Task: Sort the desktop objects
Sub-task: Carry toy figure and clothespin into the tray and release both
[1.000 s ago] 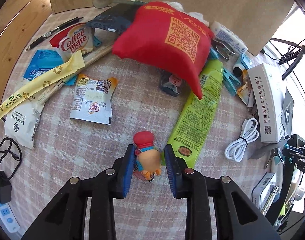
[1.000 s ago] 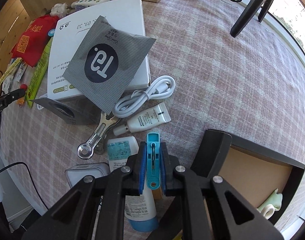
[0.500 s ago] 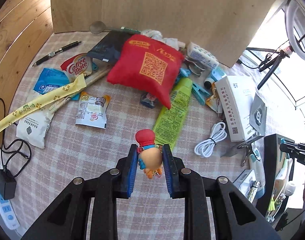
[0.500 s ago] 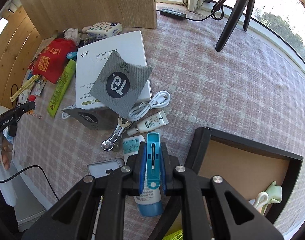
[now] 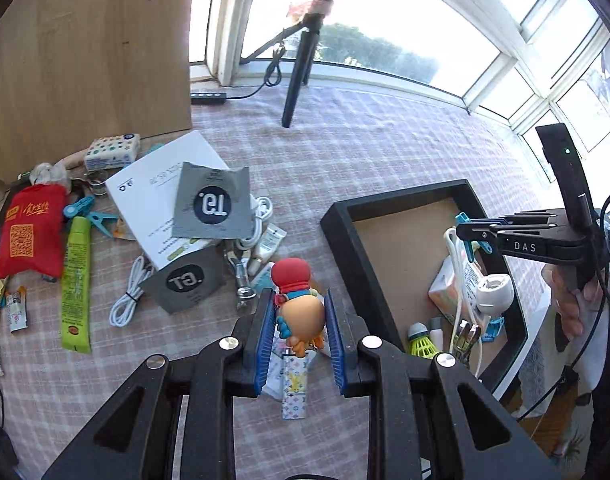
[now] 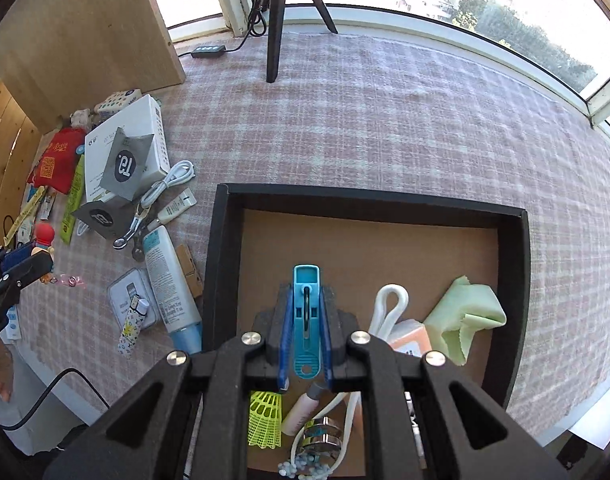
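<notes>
A small figurine (image 5: 299,308) with a red cap is clamped between the blue pads of the left gripper (image 5: 299,334) and is held above the checked surface (image 5: 385,152), just beside the black tray (image 5: 345,240). A blue clothespin (image 6: 306,320) is gripped by the right gripper (image 6: 305,338) and is held over the tray's brown floor. Inside the tray a green cloth (image 6: 465,320), a yellow shuttlecock (image 6: 265,416) and a white cord (image 6: 391,308) are seen. A white box (image 5: 161,196) and a red pouch (image 5: 29,232) are left on the surface.
</notes>
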Tool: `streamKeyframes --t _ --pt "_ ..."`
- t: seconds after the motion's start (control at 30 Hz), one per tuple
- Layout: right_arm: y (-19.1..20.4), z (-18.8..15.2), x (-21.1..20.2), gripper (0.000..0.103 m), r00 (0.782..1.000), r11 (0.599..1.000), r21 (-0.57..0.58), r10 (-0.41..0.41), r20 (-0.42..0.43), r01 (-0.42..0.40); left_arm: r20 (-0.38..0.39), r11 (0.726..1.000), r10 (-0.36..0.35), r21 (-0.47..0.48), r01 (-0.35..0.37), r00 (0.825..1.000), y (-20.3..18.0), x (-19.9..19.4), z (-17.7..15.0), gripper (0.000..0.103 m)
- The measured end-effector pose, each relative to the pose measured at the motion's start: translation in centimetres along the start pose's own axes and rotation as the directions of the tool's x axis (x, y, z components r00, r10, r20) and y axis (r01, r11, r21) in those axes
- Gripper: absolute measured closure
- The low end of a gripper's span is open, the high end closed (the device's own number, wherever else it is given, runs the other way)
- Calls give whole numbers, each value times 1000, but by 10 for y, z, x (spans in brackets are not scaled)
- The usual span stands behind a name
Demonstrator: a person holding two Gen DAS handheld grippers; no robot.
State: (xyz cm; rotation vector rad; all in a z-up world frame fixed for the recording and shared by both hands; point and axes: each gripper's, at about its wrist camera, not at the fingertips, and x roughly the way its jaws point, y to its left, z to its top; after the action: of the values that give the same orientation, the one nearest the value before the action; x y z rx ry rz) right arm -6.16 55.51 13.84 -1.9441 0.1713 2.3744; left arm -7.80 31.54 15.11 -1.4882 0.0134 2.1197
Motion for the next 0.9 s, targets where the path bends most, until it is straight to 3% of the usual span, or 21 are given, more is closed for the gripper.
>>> streamKeyframes --t 0.23,0.4,0.43,0.47,0.5,0.53,0.57,0.7,0.9 --pt "-69 -29 -7 91 999 990 134 -43 7 42 -79 979 -108 164 120 991 -109 33 3 80" --pt "-99 -47 -8 91 999 979 199 -54 1 53 -125 954 -136 251 164 983 -162 46 -4 79" --pt "-102 -50 -8 90 999 979 200 -54 5 52 -142 947 -137 270 171 980 -172 48 -6 76" --pt "-103 -52 -8 89 998 979 193 -60 9 58 -152 945 -126 283 165 980 -179 50 -7 59" --pt "-103 -54 -9 78 997 979 189 -76 4 74 -140 942 -122 296 159 983 -184 48 -8 47" --pt "-103 -55 -9 62 996 978 189 -94 6 91 -120 937 -119 314 151 986 -188 46 -10 47" --pt "-102 -55 -10 55 995 978 186 -101 19 96 -108 935 -107 328 137 988 -191 44 -11 47" --pt "-97 -55 -14 55 994 977 193 -100 54 88 -97 933 -95 339 123 991 -190 40 -13 47" --pt "-80 -50 -15 55 993 983 165 -91 72 78 -71 951 -66 298 84 995 -162 37 -9 48"
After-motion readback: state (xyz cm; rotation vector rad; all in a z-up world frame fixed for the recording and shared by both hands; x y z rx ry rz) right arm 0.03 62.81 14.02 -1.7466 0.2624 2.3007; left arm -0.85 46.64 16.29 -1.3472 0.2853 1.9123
